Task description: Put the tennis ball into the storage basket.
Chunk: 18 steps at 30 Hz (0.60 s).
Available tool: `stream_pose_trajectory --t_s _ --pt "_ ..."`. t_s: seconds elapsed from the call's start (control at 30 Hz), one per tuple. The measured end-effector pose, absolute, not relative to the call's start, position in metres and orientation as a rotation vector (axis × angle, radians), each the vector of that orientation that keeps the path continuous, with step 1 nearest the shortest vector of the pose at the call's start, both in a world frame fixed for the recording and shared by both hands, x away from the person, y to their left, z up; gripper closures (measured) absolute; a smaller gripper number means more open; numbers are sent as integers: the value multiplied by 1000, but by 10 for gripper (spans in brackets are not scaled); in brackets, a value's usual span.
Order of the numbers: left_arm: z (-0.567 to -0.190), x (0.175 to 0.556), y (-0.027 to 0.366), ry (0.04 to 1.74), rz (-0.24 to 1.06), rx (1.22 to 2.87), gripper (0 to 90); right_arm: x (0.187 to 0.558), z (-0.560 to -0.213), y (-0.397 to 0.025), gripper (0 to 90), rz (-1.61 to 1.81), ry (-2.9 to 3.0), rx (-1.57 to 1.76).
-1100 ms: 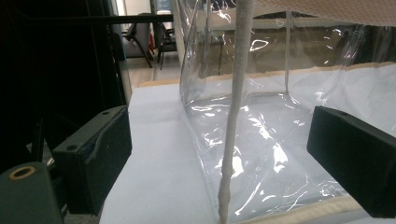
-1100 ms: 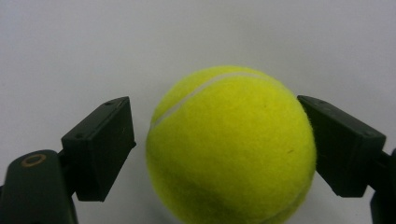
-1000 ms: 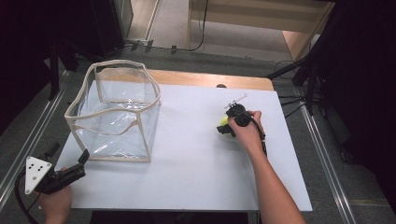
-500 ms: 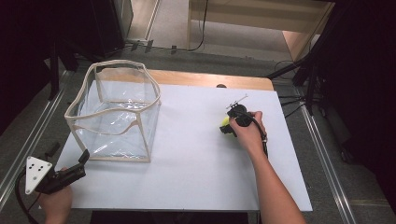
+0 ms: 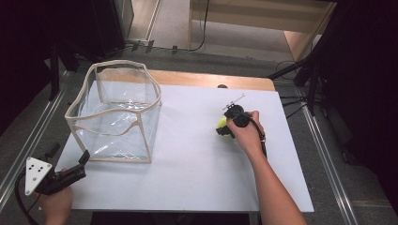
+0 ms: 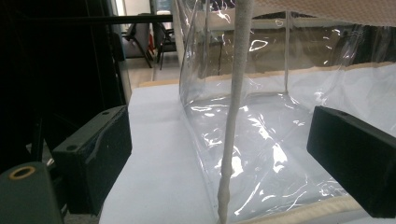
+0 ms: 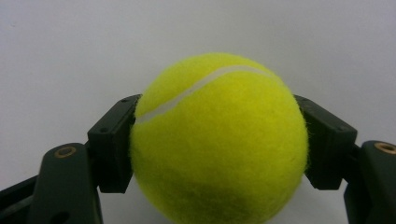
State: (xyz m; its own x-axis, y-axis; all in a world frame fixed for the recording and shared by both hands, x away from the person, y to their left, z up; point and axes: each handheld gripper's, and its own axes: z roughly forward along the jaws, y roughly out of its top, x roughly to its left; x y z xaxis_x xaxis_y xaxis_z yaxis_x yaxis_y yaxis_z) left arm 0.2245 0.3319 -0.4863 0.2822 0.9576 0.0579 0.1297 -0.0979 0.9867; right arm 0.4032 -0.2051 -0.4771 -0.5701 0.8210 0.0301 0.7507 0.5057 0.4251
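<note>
- Left tongs (image 5: 70, 171) wait just off the near corner of the clear bag (image 5: 115, 112), jaws apart with its corner seam (image 6: 233, 116) between them, probably placed to steady it
- Right tongs (image 5: 224, 127), well right of the bag, are clamped on the tennis ball (image 7: 217, 140) low over the white table (image 5: 187, 168), ready to carry it across

Fuzzy yellow-green tennis ball (image 7: 217, 140), white seam on top, I see it well right of the clear bag (image 5: 115, 112).
</note>
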Motion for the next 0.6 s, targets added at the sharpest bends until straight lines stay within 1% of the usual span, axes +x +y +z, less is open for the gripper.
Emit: stream_pose_trajectory --t_s 0.6 --pt "-486 225 332 1063 980 1486 69 403 -463 -171 239 643 2636 1256"
